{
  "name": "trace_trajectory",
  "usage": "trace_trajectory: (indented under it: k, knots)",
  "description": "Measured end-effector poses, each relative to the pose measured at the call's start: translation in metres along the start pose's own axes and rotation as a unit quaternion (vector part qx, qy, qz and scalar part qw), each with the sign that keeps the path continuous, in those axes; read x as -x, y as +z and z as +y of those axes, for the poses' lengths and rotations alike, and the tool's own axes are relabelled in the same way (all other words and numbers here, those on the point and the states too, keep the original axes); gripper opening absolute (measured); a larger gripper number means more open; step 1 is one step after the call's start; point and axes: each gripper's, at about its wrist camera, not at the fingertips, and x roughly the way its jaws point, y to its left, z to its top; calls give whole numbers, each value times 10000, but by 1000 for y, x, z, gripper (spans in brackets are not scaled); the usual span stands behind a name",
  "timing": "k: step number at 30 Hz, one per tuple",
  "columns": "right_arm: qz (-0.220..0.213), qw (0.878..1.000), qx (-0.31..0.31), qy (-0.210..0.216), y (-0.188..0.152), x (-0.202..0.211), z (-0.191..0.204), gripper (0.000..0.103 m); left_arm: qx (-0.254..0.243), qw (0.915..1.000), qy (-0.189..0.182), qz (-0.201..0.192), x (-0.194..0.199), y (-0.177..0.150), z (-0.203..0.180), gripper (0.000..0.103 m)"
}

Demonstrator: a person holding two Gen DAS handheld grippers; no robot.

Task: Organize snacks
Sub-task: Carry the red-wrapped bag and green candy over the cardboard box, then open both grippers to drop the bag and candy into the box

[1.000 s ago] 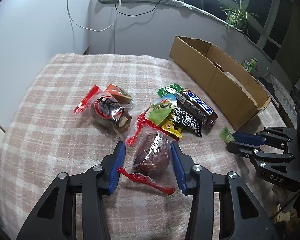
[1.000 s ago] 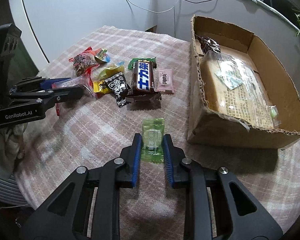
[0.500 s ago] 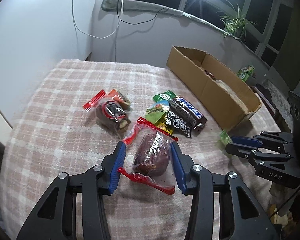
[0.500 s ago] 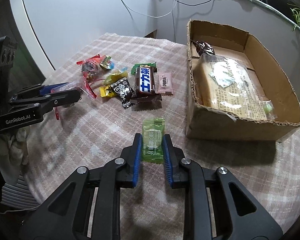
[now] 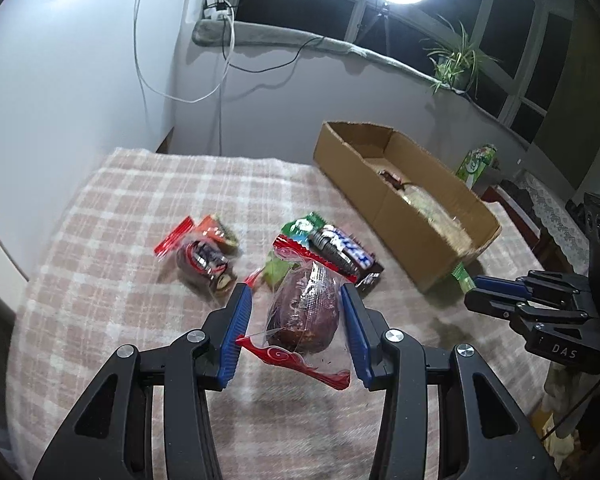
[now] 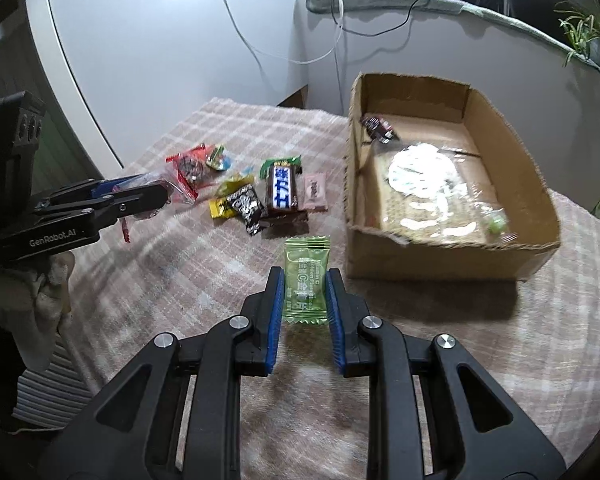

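On the checked cloth [image 6: 188, 280] sits the cardboard box [image 6: 432, 256]. The left gripper [image 5: 296, 320] holds the big date packet [image 5: 304, 312] lifted; its slippery wrap could slide out. The right gripper [image 6: 305, 300] pinches the small green candy [image 6: 305, 280], which might twist loose.

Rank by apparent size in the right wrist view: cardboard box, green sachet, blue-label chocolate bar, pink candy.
1. cardboard box
2. green sachet, though nearness to the camera inflates it
3. blue-label chocolate bar, close to the sachet
4. pink candy
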Motion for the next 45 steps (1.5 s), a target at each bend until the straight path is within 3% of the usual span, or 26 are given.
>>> trace_trajectory:
  k: [21, 45]
  knots:
    - [-483, 9968, -479, -431, 26, 39, -74, 22, -119, 9984, -407, -373, -31, 65, -38, 44]
    - [-357, 9959, -622, -543, 52, 5, -134, 22, -420, 9978, -467, -197, -115, 120, -75, 44]
